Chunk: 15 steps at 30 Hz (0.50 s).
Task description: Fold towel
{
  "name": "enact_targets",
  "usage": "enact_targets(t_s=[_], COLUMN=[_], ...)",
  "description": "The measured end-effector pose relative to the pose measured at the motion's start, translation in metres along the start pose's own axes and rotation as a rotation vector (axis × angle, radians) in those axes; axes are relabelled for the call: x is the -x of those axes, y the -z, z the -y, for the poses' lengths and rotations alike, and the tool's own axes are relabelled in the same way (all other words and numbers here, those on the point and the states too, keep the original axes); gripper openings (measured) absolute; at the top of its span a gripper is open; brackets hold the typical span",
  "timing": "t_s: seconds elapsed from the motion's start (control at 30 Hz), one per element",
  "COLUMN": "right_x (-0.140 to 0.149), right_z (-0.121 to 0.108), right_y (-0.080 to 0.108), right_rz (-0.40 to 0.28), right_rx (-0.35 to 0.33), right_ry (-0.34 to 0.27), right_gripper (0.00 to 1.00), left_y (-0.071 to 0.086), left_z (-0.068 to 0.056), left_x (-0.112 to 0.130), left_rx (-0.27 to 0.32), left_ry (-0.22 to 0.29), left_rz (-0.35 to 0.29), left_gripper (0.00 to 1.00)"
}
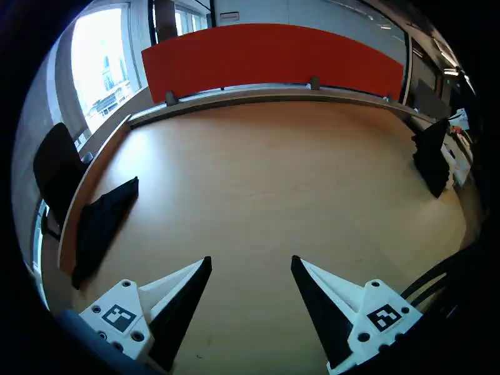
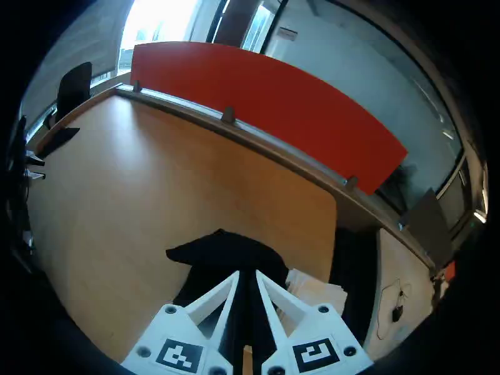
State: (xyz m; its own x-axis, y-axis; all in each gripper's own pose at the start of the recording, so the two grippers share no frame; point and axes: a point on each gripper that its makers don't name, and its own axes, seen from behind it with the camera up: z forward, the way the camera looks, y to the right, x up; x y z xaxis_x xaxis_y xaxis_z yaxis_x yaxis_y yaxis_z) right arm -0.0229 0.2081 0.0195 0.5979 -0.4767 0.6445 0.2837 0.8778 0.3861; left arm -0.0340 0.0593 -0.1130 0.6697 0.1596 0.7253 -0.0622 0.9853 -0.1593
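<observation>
1. Right gripper [image 2: 247, 275] sits low in the right gripper view. Its jaws are narrow, nearly together, with only a dark slit between the white fingers [image 2: 212, 300]. I cannot tell whether cloth is caught in that slit.
2. Directly at and under those fingertips lies the black towel [image 2: 225, 253], crumpled on the near right part of the wooden surface [image 2: 156, 187].
3. Just right of the towel, a stack of white paper [image 2: 315, 290] rests near the surface's right edge.
4. Left gripper [image 1: 250, 262], in the left gripper view, has its jaws wide apart and holds nothing, with bare wood showing between them.
5. Near left of that gripper, a folded dark cloth [image 1: 103, 225] lies along the surface's left edge.
6. At the far right, well apart from the jaws, a bunched dark cloth [image 1: 431, 156] stands by the right edge.
7. Along the far edge runs a red partition [image 1: 269, 56].
8. Beyond the left edge stands a black chair [image 1: 56, 169], with a bright window [image 1: 100, 69] behind it.
</observation>
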Motion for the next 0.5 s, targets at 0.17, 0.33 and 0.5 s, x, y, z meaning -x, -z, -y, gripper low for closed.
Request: enact_targets(t_s=[0.17,0.33,0.5], right_x=[0.015,0.044,0.076], right_z=[0.002,-0.001,-0.007], right_y=[0.0,0.001,-0.001], right_rz=[0.024,0.063,0.113], right_rx=[0.001,0.016,0.034], right_ry=[-0.009,-0.034,-0.069], right_gripper=[0.04,0.04,0.04], left_y=[0.001,0.001,0.001], left_z=[0.003,0.005,0.004], left_x=[0.001,0.0,-0.001], left_rx=[-0.002,-0.003,-0.001], left_ry=[0.003,-0.002,-0.013], left_rz=[0.0,0.001,0.003], left_gripper=[0.94,0.94,0.94])
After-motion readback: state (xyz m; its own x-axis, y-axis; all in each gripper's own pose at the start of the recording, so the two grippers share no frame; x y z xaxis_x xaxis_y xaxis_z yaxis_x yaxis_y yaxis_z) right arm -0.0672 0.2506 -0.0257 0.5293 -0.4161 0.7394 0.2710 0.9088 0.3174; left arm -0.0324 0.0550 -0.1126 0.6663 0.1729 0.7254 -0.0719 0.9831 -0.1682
